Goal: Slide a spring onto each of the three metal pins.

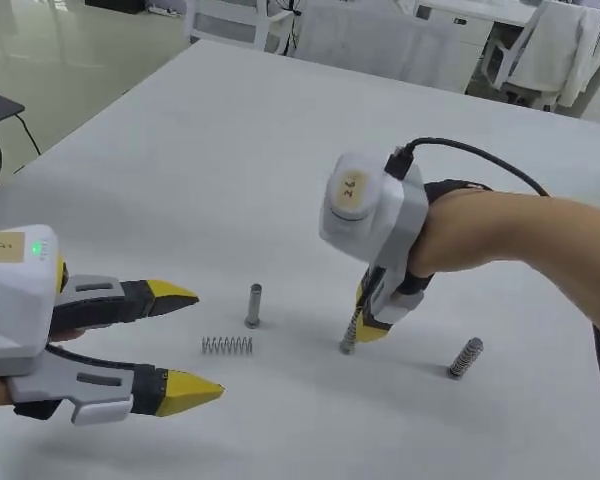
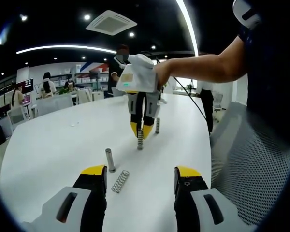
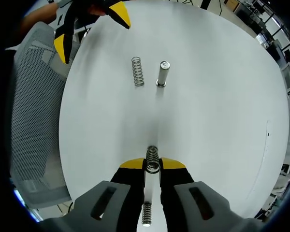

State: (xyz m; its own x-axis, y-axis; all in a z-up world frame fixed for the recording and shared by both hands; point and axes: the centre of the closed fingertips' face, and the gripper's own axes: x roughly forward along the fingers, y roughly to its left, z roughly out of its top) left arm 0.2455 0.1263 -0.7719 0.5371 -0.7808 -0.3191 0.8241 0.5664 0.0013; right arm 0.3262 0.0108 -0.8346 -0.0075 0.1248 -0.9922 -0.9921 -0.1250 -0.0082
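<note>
Over the middle of the white tabletop [image 1: 230, 150], we've got the right gripper [image 1: 365, 328] tipped steeply nose-down, with the forearm [image 1: 520, 235] reaching in from the right and the wrist bent above it. Its yellow-tipped jaws sit narrow, pinched on a coiled wire spring [image 3: 152, 159] that stands upright with its lower end at the middle pin [image 1: 348, 346]. Whether the coil is threaded over that pin, we can't tell.

Down at our left, the left gripper [image 1: 190, 342] is held low and nearly level. Its jaws are spread wide with nothing between them, pointing toward the work. Just ahead of its tips lies a loose spring [image 1: 227, 345], flat on its side, thin bright wire in tight turns. Just beyond that stands a bare pin [image 1: 254, 305], a smooth grey metal cylinder, upright on the table. Off to the right, well apart, the third pin [image 1: 465, 357] wears its spring. We see a matte tabletop and glossy gripper shells in white and grey.
</note>
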